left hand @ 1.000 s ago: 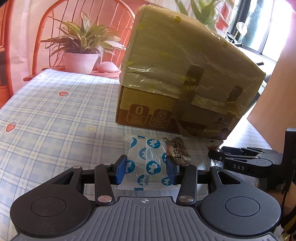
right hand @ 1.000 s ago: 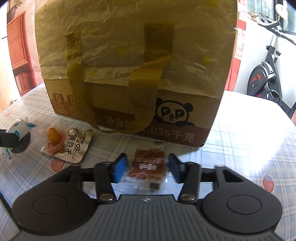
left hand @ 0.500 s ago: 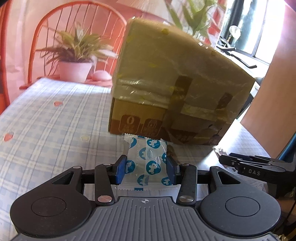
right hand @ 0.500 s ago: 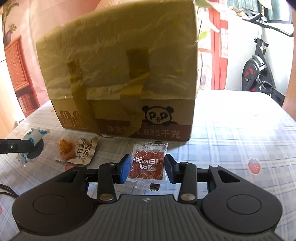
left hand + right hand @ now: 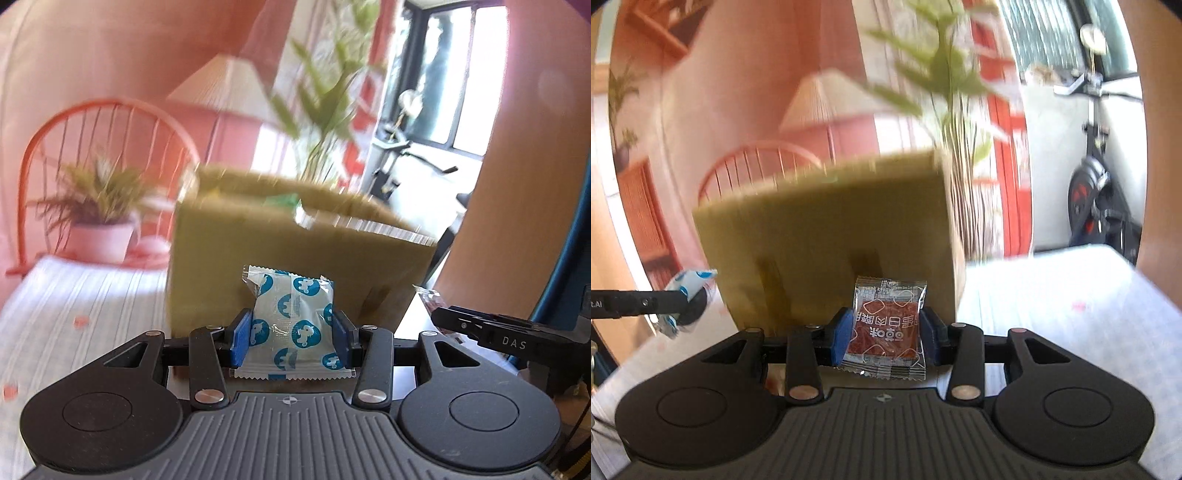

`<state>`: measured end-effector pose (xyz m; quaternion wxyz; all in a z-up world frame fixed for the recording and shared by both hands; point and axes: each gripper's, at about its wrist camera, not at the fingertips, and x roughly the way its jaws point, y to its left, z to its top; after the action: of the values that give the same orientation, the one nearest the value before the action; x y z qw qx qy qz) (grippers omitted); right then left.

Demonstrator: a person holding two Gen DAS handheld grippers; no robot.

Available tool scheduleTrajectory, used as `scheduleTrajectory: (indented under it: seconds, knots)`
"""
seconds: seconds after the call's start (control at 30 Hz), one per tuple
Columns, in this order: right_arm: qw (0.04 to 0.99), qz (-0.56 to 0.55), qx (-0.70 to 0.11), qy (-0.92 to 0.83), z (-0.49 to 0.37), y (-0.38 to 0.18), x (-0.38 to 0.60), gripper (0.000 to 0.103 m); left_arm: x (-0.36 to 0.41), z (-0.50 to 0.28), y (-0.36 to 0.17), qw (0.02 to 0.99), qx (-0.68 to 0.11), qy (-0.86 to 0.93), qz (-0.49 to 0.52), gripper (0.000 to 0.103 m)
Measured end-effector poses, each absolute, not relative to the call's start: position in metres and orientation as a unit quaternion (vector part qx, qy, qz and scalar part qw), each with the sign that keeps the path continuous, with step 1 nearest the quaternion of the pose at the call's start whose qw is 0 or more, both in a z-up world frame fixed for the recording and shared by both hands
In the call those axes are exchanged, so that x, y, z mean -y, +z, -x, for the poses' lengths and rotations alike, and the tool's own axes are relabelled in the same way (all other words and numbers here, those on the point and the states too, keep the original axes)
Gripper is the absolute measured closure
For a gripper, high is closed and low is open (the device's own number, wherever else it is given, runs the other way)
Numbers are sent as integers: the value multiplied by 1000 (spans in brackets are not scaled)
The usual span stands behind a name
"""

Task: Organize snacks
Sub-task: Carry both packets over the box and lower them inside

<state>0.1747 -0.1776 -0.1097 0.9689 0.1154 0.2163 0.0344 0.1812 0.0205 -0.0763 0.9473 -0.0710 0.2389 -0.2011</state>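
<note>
The left tongs [image 5: 291, 341] were clamped on a small white snack pack [image 5: 291, 325] with round blue animal pictures and zigzag ends. The blue pads [image 5: 240, 341] pressed on both of its sides, and the pack stood upright, up in the air in front of the cardboard box [image 5: 295, 243]. The right tongs [image 5: 884, 334] were clamped on a clear snack pack [image 5: 886, 328] with a flat red-brown square inside and white writing on it. Their jaws had just been closing a little, and the pack sat tight between the blue pads [image 5: 842, 336]. It also stood upright in the air, in front of the same box [image 5: 831, 229]. The box looked blurry, was wrapped in yellowish plastic, and stood on the table [image 5: 81, 302], which had a pale checked cloth with small red spots. Both tongs pointed a little downward toward the box. In the left view, the right tongs [image 5: 436, 310] came in at 3 o'clock, with the tip of their pack sticking out past the black fingers. In the right view, the left tongs [image 5: 683, 299] came in at 9 o'clock with the blue and white pack [image 5: 689, 282]. A potted plant [image 5: 99, 206] stood at 10 o'clock in the left view, behind the table.
</note>
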Motion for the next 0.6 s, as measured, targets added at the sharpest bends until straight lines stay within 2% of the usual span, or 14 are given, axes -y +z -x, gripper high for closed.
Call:
scheduleTrajectory:
  seconds: [0.3,0.6]
  knots:
    - [981,-94,-157,61,-202,-37,180,61,-11,-218,-16,954,-195,-216,77,55]
    - [976,-75,-191,77,-299,-20,174,61,-4,-305,-7,952,-239,-183,61,54]
